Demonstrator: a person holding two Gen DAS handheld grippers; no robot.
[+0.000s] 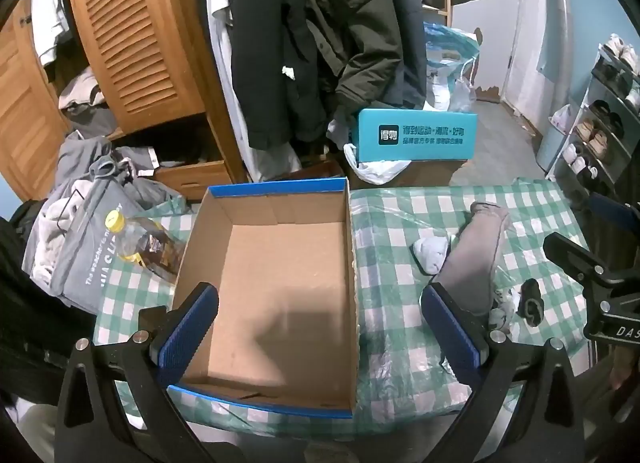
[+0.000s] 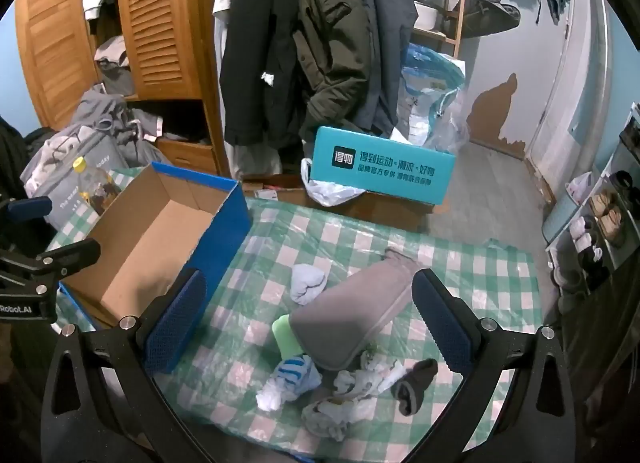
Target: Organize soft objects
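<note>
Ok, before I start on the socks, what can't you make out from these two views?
- Green item, right wrist view: mostly under the grey pouch; can't identify it.
- Sock pile, left wrist view: largely hidden behind the left gripper finger and the pouch.
- Bottle, both views: partly hidden by the box wall; label too blurred to read.
- Pouch contents: not visible.
- Tangled socks, right wrist view: count unclear.

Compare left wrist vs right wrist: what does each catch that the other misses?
Left wrist only: the whole bare floor of the box, near wall included.
Right wrist only: the green roll and blue-striped sock tucked by the grey pouch.
Both: box, pouch, white sock ball, dark sock, bottle, checked cloth.
</note>
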